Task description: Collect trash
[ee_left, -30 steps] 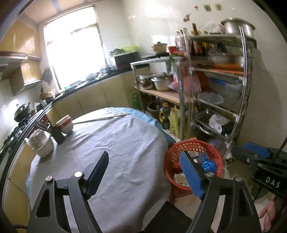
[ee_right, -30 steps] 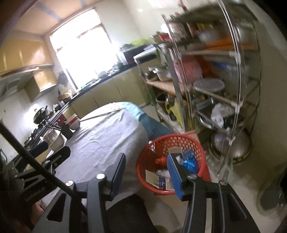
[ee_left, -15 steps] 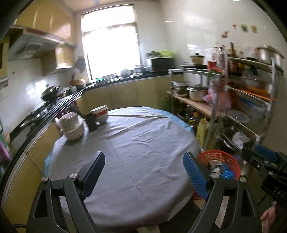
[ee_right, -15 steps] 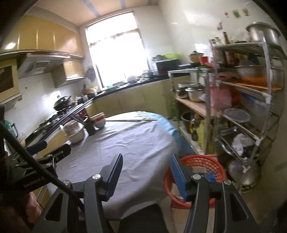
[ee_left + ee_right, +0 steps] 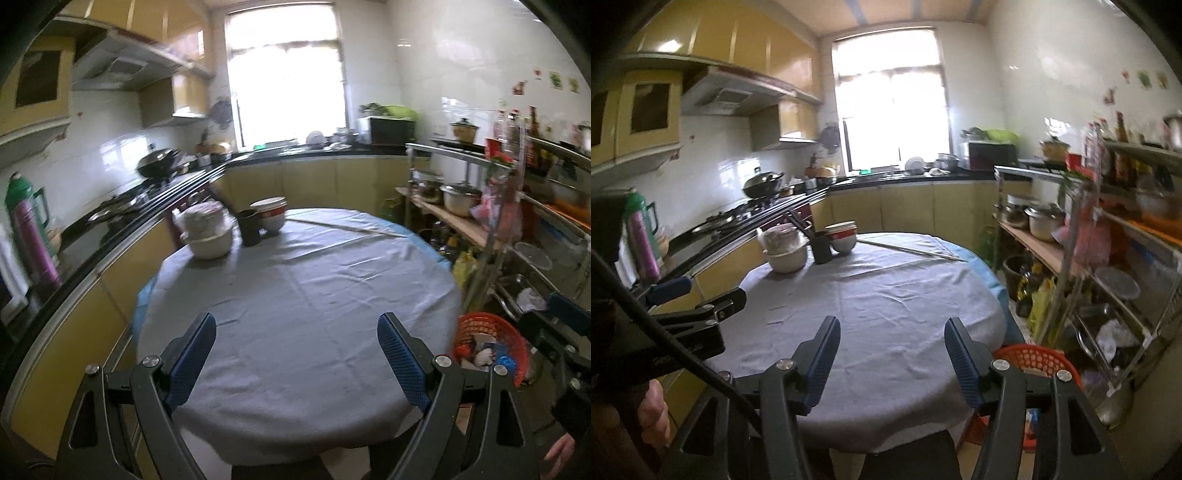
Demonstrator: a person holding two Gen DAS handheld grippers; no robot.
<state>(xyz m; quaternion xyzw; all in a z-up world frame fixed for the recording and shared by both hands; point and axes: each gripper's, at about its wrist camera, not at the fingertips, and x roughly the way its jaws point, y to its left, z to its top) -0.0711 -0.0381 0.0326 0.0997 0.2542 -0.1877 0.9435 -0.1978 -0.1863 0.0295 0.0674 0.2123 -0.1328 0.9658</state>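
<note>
A red mesh trash basket (image 5: 491,343) stands on the floor right of the round table; paper and blue scraps lie in it. Its rim also shows in the right wrist view (image 5: 1034,356). My left gripper (image 5: 295,363) is open and empty, held over the near edge of the grey tablecloth (image 5: 295,295). My right gripper (image 5: 891,362) is open and empty, also over the table's near edge (image 5: 879,314). The left gripper shows at the left of the right wrist view (image 5: 713,306). No loose trash shows on the table.
At the table's far left stand a covered white bowl (image 5: 207,230), a dark cup (image 5: 249,227) and stacked bowls (image 5: 271,212). Chopsticks (image 5: 343,227) lie at the far edge. A metal rack (image 5: 517,221) with pots stands right. A stove counter (image 5: 110,214) runs left.
Both grippers have swung left and up from the red basket toward the table. The basket has slid to the lower right of both views. Both jaws stay open.
</note>
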